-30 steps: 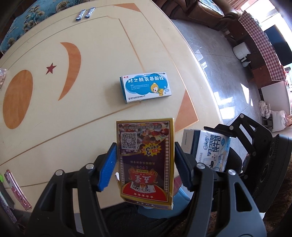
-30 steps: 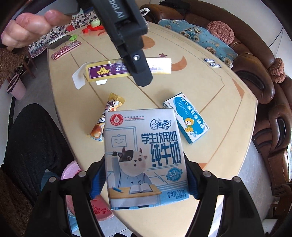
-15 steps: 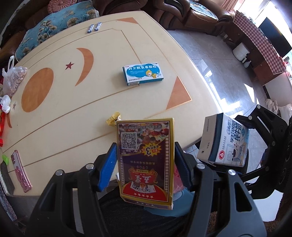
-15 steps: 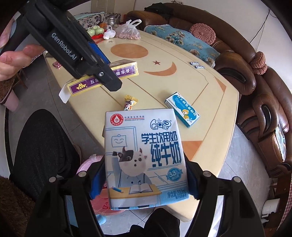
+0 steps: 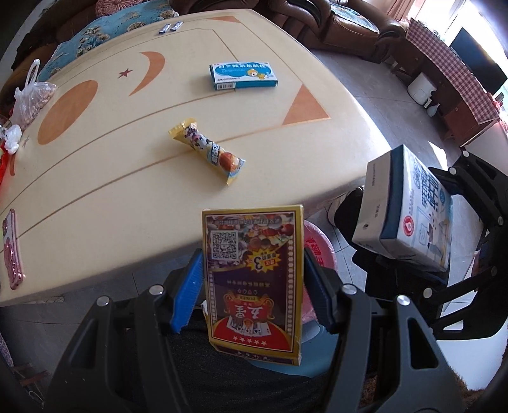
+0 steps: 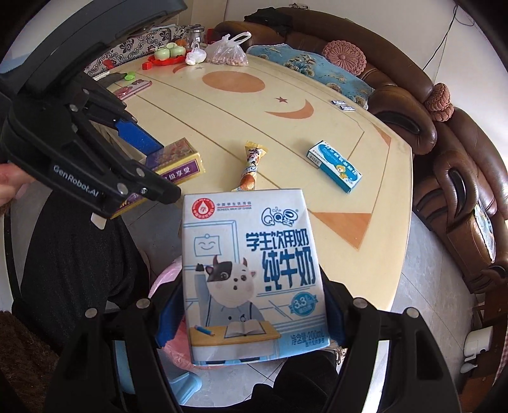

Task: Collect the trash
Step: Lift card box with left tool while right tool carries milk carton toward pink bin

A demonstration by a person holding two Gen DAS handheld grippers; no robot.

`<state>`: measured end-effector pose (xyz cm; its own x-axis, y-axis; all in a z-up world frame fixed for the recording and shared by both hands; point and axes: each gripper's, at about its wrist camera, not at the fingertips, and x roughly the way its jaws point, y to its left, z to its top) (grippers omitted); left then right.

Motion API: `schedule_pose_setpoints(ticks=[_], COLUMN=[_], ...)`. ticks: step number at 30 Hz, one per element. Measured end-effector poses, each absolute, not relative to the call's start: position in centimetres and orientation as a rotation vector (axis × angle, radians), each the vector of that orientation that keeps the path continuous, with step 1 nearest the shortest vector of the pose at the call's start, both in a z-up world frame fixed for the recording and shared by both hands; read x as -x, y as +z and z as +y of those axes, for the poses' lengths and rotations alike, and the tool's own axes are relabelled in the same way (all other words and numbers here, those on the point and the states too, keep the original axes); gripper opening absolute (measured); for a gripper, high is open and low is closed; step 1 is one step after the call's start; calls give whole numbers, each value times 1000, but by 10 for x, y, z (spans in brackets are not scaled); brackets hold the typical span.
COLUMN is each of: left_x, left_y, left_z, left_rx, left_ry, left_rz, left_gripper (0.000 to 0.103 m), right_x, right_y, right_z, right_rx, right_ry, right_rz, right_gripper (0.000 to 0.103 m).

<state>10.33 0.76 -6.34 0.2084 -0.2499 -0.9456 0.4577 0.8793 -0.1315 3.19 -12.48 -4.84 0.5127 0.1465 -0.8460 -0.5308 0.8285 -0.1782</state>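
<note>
My left gripper is shut on a yellow and purple card box and holds it off the table's near edge, above a pink bin. My right gripper is shut on a white and blue milk carton, also off the table edge over the pink bin. The carton shows in the left wrist view, and the card box in the right wrist view. A snack wrapper and a blue medicine box lie on the table.
The cream table also bears a pink phone, a bag of nuts, two small sachets and toys at the far side. A brown sofa rings the table. Tiled floor lies to the right.
Both grippers have pulled back from the table toward its near edge and now hang over the pink bin, each still holding its item. The snack wrapper has come fully into the left view.
</note>
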Motion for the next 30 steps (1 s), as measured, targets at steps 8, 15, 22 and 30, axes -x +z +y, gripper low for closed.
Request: schedule_pose_setpoints(ticks=[8, 15, 22, 30], left_x=[-77, -64, -62, -69], left_y=[-120, -169, -213, -262], left_z=[5, 0, -9, -8], left_rx=[-161, -130, -129, -74], left_ry=[-515, -515, -512, -494], left_rz=[1324, 1367, 1428, 1526], left_gripper=[60, 60, 60, 60], right_x=[-11, -6, -6, -20], right_y=[-95, -136, -177, -222], right_z=[-127, -134, -140, -153], right_rx=[391, 337, 281, 192], right_ry=[418, 385, 357, 309], right_rz=[1017, 1066, 1103, 1154], right_gripper=[70, 70, 70, 70])
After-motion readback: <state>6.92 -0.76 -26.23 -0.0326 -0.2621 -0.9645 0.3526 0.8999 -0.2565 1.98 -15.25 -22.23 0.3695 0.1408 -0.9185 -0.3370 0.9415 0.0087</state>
